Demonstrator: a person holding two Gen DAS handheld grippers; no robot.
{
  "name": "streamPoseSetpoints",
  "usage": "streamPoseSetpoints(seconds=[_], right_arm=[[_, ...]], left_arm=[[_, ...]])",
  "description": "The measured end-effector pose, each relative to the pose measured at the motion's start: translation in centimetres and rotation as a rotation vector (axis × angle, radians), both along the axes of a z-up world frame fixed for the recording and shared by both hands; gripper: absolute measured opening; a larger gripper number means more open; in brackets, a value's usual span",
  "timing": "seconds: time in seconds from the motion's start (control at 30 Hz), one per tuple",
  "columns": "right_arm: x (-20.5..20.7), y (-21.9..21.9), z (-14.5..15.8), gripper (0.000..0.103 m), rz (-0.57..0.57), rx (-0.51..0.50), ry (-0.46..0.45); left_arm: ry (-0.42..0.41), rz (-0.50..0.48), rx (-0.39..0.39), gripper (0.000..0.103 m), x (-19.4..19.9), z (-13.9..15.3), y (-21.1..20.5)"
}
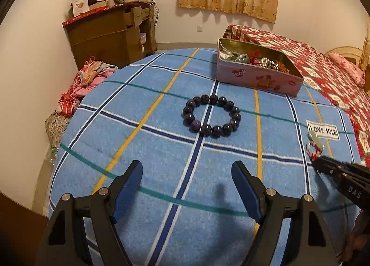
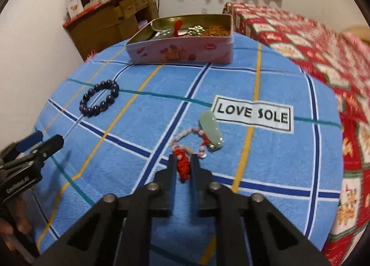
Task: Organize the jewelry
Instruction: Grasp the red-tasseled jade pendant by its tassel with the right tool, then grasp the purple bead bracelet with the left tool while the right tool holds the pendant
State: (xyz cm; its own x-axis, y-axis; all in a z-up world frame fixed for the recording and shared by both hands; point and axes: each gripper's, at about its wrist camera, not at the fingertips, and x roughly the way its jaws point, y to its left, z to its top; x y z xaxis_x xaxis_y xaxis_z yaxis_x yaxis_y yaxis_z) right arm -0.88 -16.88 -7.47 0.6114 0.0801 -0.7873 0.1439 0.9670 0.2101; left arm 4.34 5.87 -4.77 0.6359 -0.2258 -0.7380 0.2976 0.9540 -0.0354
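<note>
**Kid:** Jewelry is going into the pink tin [image 1: 256,78], right? Is it all in there yet?

**Helper:** Not yet. Some shiny bits are already lying inside the tin at the back of the blue blanket [image 1: 138,150]. Two pieces are still waiting outside.

**Kid:** Which ones?

**Helper:** The dark bead bracelet [image 1: 211,115] is lying on the blanket, in front of the tin. The left gripper [image 1: 187,187] is hanging above the blanket near it with its fingers wide apart, holding nothing.

**Kid:** And the other one?

**Helper:** The red string bracelet [image 2: 196,141] with the green stone is lying beside the "LOVE SOLE" label [image 2: 253,113]. The right gripper [image 2: 183,166] is squeezing its red tassel, fingers close together. I think it is getting picked up, and the beads are still waiting
</note>
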Motion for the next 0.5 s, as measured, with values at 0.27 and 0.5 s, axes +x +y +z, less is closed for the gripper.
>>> streamPoseSetpoints(seconds=[0.27,0.5], right_arm=[[-2.3,-2.2,1.1,0.012,-0.001,0.214,-0.077],[-3.8,-3.4,5.0,0.012,-0.004,0.321,-0.193]], left_arm=[[0.008,-0.024,-0.015,0.079,0.7,-0.2,-0.3],[-0.019,-0.107,-0.024,0.079,2.0,0.7,-2.0]])
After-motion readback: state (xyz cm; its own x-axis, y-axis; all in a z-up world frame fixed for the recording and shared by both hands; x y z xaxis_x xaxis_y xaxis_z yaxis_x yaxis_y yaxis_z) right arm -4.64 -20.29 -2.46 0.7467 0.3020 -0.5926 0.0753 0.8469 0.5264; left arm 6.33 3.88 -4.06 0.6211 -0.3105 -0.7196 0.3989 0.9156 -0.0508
